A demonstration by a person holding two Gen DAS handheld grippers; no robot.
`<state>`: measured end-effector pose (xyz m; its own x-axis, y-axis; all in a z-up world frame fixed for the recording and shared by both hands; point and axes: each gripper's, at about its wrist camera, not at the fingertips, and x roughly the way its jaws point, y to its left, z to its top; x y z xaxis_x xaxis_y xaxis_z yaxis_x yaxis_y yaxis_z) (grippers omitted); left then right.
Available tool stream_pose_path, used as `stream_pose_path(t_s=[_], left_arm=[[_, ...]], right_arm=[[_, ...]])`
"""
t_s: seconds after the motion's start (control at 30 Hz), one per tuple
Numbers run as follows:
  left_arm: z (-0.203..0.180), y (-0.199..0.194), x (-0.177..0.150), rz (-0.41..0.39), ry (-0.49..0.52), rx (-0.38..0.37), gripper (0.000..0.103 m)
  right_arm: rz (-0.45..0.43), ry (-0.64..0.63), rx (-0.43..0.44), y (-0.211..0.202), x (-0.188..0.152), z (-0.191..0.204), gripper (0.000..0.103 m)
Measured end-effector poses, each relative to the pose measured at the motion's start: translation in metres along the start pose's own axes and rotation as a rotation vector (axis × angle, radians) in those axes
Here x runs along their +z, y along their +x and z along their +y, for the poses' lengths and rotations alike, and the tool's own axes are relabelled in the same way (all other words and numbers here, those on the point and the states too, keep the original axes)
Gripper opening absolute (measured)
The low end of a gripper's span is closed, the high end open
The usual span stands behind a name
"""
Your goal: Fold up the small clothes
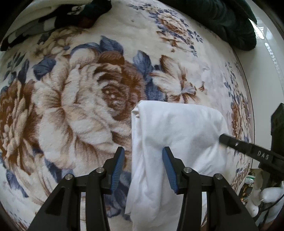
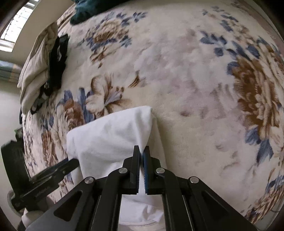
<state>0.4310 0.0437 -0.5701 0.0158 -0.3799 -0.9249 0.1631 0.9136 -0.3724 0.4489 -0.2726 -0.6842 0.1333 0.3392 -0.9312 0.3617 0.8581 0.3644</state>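
Observation:
A white garment lies partly folded on a floral fleece blanket. My left gripper is open; its jaws straddle the garment's left edge without closing on it. My right gripper is shut on a pinch of the white garment and lifts the cloth into a peak. The right gripper's finger also shows in the left wrist view at the garment's right edge. The left gripper's finger shows in the right wrist view at the garment's left side.
A dark green garment lies at the far right of the blanket. A black printed garment and a cream one lie piled at the far left. The blanket's edge drops off to the right.

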Motion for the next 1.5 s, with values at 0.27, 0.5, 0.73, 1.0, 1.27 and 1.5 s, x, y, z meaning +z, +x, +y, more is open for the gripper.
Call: stream_pose_path(t_s=[0.27, 0.5, 0.73, 1.0, 1.27, 1.5], left_arm=[[-0.025, 0.003, 0.007, -0.051, 0.158, 0.028, 0.004], [-0.01, -0.006, 0.038, -0.105, 0.073, -0.007, 0.004], [0.003, 0.003, 0.06, -0.072, 0.017, -0.031, 0.005], [0.016, -0.021, 0.013, -0.037, -0.054, -0.203, 0.055], [-0.021, 0.016, -0.011, -0.035, 0.096, -0.03, 0.006], [-0.012, 0.025, -0.002, -0.03, 0.039, -0.049, 0.01]], right_arm=[[0.077, 0.056, 0.073, 0.028, 0.003, -0.01, 0.007], [-0.065, 0.015, 0.028, 0.002, 0.017, 0.007, 0.003], [-0.024, 0.098, 0.036, 0.016, 0.043, -0.002, 0.004], [0.069, 0.126, 0.162, -0.002, 0.017, -0.027, 0.05], [0.088, 0.037, 0.084, 0.023, -0.006, -0.011, 0.008], [0.015, 0.05, 0.055, 0.018, 0.008, -0.009, 0.008]])
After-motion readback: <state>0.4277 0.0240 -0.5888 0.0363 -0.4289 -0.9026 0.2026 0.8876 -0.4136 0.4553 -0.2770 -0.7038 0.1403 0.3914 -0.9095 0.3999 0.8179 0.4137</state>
